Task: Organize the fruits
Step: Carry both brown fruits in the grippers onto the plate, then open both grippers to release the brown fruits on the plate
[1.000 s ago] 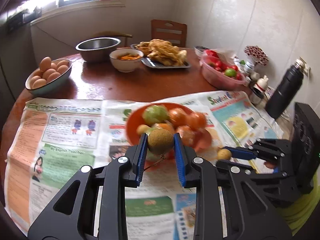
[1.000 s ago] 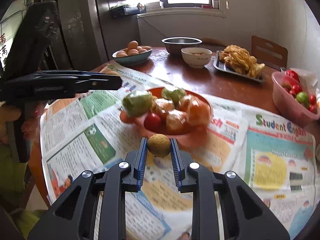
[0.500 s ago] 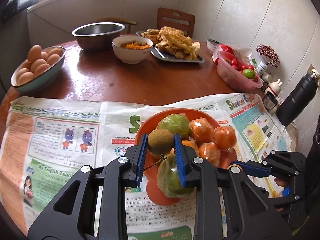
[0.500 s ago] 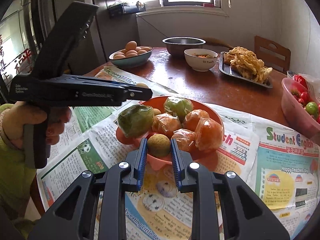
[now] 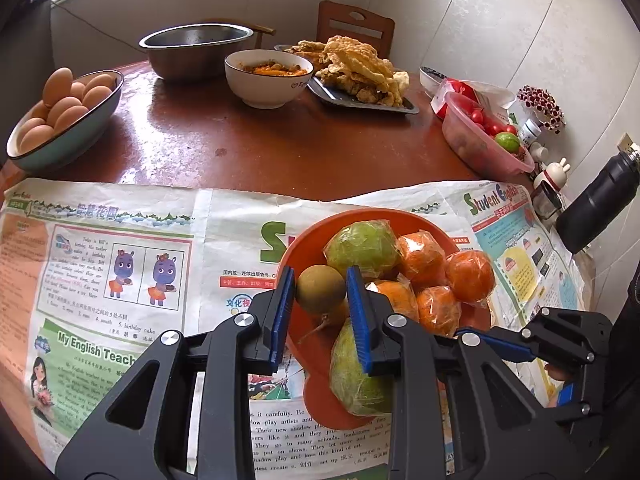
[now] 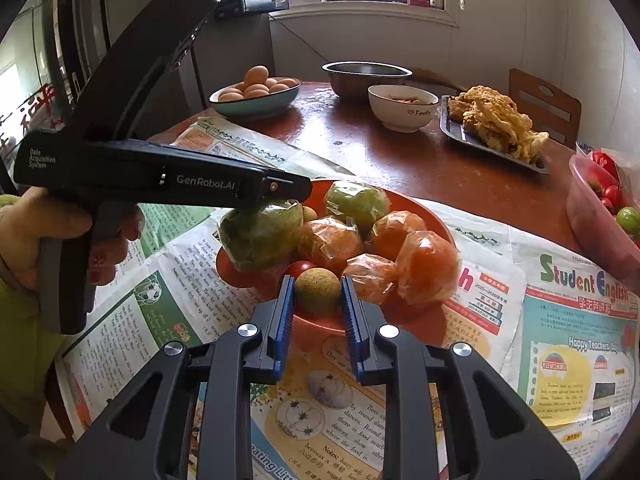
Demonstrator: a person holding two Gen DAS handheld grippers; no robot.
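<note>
An orange plate (image 5: 304, 248) (image 6: 436, 224) on the newspaper holds wrapped oranges (image 5: 468, 276) (image 6: 428, 268) and wrapped green fruits (image 5: 362, 246) (image 6: 260, 234). My left gripper (image 5: 321, 290) is shut on a small brown round fruit (image 5: 320, 289) and holds it over the plate's left side. My right gripper (image 6: 318, 290) is shut on a second small brown fruit (image 6: 318, 290) over the plate's near rim. The left gripper's body (image 6: 160, 178) shows in the right wrist view over the green fruit. A small red fruit (image 6: 300, 268) lies behind the right fruit.
Newspaper (image 5: 120, 264) covers the near half of the wooden table. At the back stand a bowl of eggs (image 5: 64, 120), a steel bowl (image 5: 196, 52), a white bowl (image 5: 268, 80), a tray of fried food (image 5: 360, 76), a pink tub of tomatoes (image 5: 480, 140) and a black bottle (image 5: 600, 204).
Both grippers have moved forward with their brown fruits and now hang over the orange plate. Both stay shut.
</note>
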